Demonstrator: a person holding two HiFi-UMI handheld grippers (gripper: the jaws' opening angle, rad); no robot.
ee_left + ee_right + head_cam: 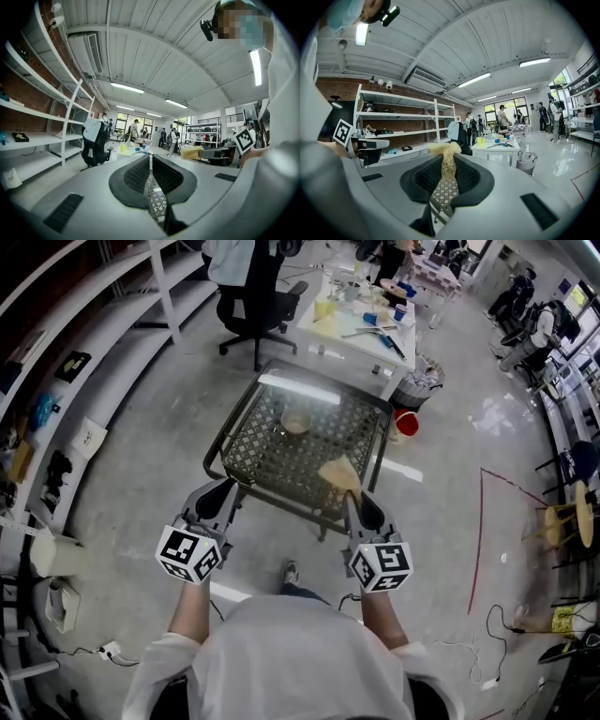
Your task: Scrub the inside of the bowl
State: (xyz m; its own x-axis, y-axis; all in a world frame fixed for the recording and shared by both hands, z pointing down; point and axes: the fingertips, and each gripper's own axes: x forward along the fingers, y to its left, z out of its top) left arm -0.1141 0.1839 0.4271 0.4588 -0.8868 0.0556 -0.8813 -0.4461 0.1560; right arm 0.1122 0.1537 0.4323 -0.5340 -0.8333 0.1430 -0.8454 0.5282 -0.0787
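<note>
The bowl [296, 423] sits on the mesh-topped table [232, 425], near its middle and toward the far side. Over the table's near edge, the right gripper [349, 493] has its jaws clamped on a tan fibrous scrubber [339, 472], well apart from the bowl. The left gripper [230, 487] hangs at the table's near left corner, jaws closed together on nothing.

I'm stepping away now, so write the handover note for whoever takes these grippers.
Left gripper: shut, empty, held short of the table.
Right gripper: shut on the fibre scrubber.
Bowl: on the mesh table, apart from both grippers.
Done: scrubber in hand.
Left: reach the bowl, steady it, scrub its inside.
</note>
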